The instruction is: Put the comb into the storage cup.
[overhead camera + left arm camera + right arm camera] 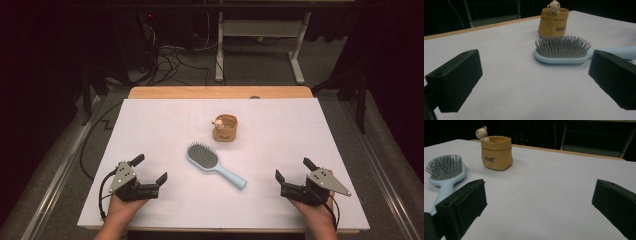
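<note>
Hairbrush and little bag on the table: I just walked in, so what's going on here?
A person holds a pair of tongs in each hand at the near edge of a white table. The left tongs and right tongs are both open and hold nothing. Between them a light blue hairbrush lies bristles up, untouched. Behind it stands a small tan pouch with a little toy figure on its rim.

I see a pale blue plastic paddle hairbrush (210,162) with grey bristles lying flat on the white table (150,125), bristles up, head toward the far left, handle toward the near right. Just beyond it stands a small tan paper-bag-style pot (225,129), upright, a little bear figure on its rim.
</note>
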### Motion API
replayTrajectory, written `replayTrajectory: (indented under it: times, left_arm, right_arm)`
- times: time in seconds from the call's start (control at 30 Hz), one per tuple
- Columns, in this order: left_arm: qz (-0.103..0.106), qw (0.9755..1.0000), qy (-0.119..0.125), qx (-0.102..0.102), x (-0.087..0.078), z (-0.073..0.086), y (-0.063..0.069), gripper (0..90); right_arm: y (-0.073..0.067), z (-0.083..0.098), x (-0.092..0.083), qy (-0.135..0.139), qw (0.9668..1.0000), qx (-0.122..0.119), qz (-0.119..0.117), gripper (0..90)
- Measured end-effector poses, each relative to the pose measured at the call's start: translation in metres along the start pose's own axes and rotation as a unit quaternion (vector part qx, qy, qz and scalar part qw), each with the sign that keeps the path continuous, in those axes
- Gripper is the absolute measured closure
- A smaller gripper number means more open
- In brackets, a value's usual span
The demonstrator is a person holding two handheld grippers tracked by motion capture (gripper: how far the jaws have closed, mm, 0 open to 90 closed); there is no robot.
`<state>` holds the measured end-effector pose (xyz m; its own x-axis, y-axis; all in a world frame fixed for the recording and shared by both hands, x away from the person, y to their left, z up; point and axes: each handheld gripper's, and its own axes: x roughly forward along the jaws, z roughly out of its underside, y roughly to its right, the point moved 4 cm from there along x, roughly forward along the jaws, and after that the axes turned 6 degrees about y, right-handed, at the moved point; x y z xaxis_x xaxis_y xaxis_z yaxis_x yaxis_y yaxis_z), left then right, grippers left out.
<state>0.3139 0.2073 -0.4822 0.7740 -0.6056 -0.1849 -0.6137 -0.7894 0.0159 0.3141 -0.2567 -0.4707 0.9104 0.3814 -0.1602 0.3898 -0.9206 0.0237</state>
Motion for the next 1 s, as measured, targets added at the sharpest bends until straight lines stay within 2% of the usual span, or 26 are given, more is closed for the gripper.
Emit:
replayTrajectory:
  times: [0.57, 1.0]
  left_arm:
    - [0.003, 1.0, -0.002, -0.003, 0.0002, 0.0005, -0.0003, 0.0]
    - [0.001, 1.0, -0.004, 0.0, 0.0004, 0.0007, -0.001, 0.0]
  right_arm:
    - [-0.0029, -0.0007, 0.0002, -0.006, 0.9999, -0.008, -0.004, 0.1]
    - [-0.0091, -0.0005, 0.0023, -0.04, 0.9987, -0.032, -0.007, 0.1]
